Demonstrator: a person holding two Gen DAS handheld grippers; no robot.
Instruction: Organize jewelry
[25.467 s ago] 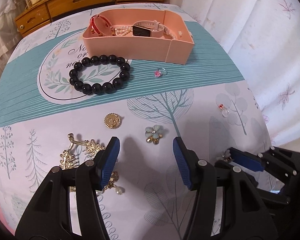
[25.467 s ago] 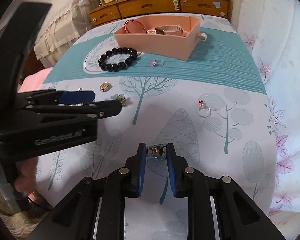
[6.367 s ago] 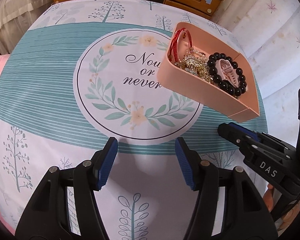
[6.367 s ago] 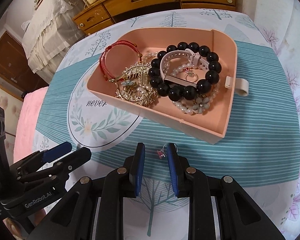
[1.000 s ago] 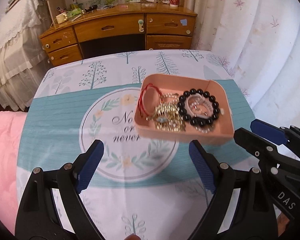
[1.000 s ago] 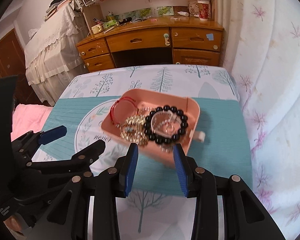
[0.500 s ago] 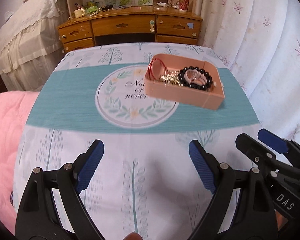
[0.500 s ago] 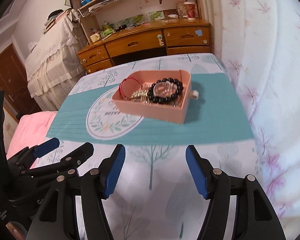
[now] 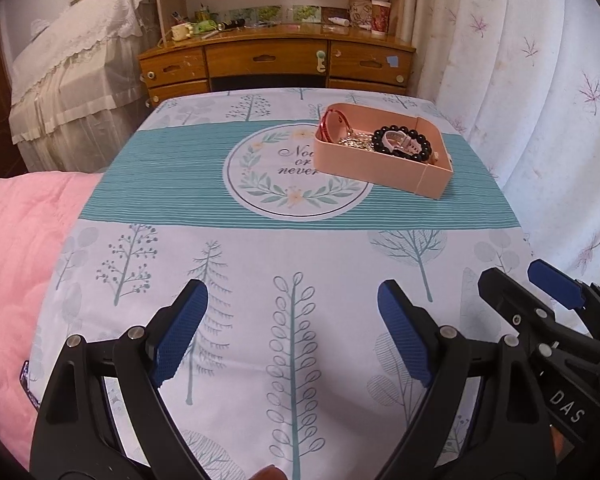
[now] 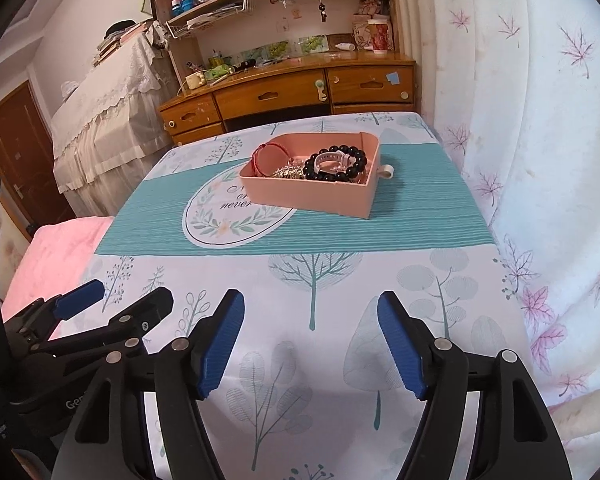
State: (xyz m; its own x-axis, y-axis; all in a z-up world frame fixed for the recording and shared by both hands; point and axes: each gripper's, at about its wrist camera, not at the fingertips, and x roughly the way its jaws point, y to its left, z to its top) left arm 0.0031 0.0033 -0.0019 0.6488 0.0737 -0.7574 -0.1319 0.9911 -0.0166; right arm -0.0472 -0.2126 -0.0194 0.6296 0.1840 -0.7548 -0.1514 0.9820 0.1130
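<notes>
A pink tray (image 9: 380,170) (image 10: 308,196) sits at the far right of the patterned table, on the teal band. Inside it lie a black bead bracelet (image 9: 420,148) (image 10: 356,166), a pale pink watch (image 9: 400,139) (image 10: 330,158), a red cord bracelet (image 9: 327,122) (image 10: 260,158) and gold pieces (image 9: 352,142) (image 10: 288,171). My left gripper (image 9: 292,336) hangs open and empty over the near tablecloth, far short of the tray. My right gripper (image 10: 312,340) is also empty, its jaws still opening, beside the left one.
The tablecloth (image 9: 292,248) shows no loose jewelry. A pink quilt (image 9: 16,248) lies off the table's left edge. A wooden desk (image 9: 276,64) stands behind the table and a white curtain (image 10: 540,140) hangs along the right.
Both grippers have drawn back from the tray toward the near end of the table. The right gripper's jaws have spread much wider; the left stays wide open.
</notes>
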